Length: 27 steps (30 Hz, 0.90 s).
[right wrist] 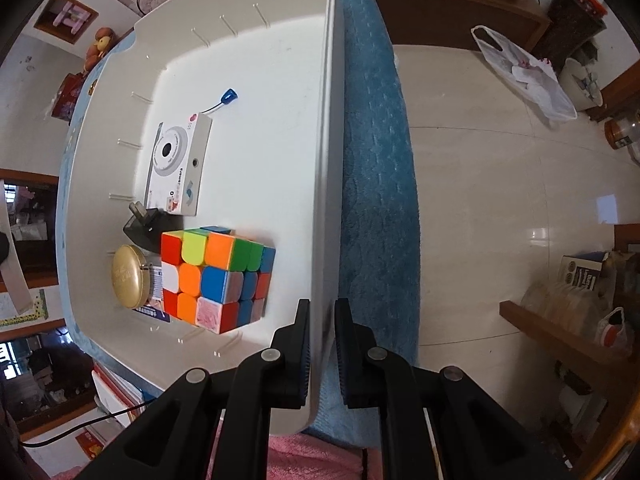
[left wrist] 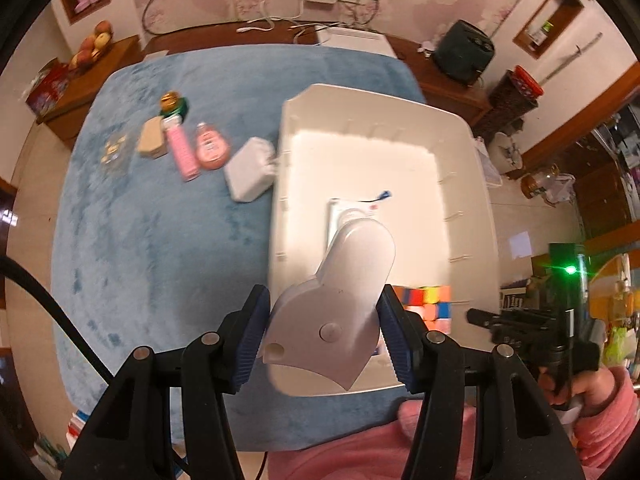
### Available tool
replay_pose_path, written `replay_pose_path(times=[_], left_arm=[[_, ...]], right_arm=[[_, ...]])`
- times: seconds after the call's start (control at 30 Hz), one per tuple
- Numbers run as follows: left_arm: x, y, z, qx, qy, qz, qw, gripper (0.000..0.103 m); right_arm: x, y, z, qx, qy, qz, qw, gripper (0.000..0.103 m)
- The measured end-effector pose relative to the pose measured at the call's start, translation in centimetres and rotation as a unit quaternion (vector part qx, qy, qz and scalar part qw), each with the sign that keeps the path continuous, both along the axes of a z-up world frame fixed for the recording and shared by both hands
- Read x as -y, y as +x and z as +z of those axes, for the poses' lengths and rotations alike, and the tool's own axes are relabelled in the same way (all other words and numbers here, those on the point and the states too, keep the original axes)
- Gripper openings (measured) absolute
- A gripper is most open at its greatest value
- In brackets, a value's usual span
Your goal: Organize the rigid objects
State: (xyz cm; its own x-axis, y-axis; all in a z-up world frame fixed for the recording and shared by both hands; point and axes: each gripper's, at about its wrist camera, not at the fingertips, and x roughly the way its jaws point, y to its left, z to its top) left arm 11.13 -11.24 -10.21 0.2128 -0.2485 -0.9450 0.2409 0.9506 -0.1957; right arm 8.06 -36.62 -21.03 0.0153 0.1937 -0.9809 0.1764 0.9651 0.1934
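Note:
My left gripper is shut on a white plastic handle-shaped gadget, held in the air over the near end of the white bin. My right gripper is shut on the bin's right wall, one pad inside and one outside. Inside the bin lie a colourful puzzle cube, a white toy camera, a black plug and a gold round tin. On the blue cloth left of the bin lie a white adapter, a pink round item, a pink bar and a beige block.
A green and gold item and a clear piece lie farther left on the cloth. A wooden bench with a dark green appliance runs behind. Pink sleeves are at the near edge. Tiled floor lies right of the table.

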Motion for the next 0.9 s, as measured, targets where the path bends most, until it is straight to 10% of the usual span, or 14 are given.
replay_pose_path(times=[0.9], left_arm=[[6.7,-1.3,2.3,0.025,-0.048,-0.080,0.9953,0.069]], right_arm=[[-0.6,-0.6,0.1,-0.002,-0.010,0.002,1.000,0.011]])
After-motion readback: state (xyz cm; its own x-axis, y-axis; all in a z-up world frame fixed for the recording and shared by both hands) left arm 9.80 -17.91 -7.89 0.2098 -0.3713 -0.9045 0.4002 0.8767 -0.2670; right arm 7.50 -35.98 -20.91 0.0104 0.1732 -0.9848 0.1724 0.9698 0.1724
